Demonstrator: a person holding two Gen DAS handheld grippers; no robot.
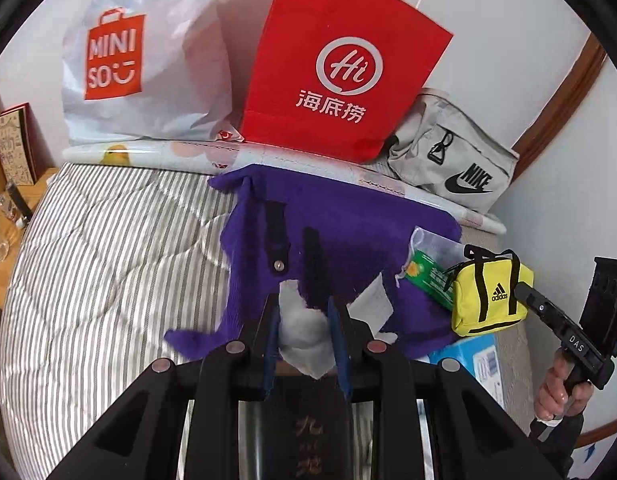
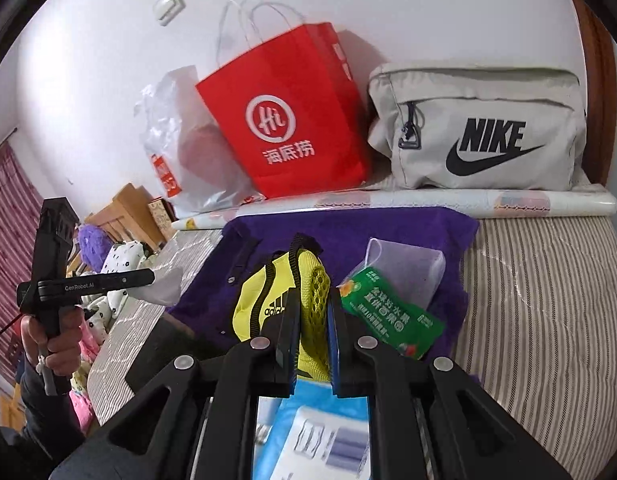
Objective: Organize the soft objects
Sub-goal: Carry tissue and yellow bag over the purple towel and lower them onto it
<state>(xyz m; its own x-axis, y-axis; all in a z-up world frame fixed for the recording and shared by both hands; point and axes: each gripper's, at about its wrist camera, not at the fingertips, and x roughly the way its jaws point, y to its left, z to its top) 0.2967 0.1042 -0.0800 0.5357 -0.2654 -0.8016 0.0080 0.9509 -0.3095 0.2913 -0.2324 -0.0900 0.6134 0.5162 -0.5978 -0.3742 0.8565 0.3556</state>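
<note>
My left gripper (image 1: 304, 312) is shut on a crumpled white tissue (image 1: 304, 332), held above a purple cloth (image 1: 340, 216) spread on the striped bed. My right gripper (image 2: 313, 312) is shut on a small yellow Adidas pouch (image 2: 264, 300), held above the same purple cloth (image 2: 348, 228). In the left wrist view the pouch (image 1: 488, 296) hangs at the right, in the right gripper (image 1: 526, 292). In the right wrist view the left gripper (image 2: 152, 278) shows at the left with the tissue (image 2: 164, 288). A green snack packet in a clear bag (image 2: 392, 312) lies on the cloth.
Against the wall stand a white Miniso plastic bag (image 1: 148, 60), a red paper bag (image 1: 336, 60) and a grey Nike bag (image 2: 480, 132). A blue packet (image 2: 308, 432) lies under my right gripper. A wooden bedside table (image 1: 12, 216) is at the far left.
</note>
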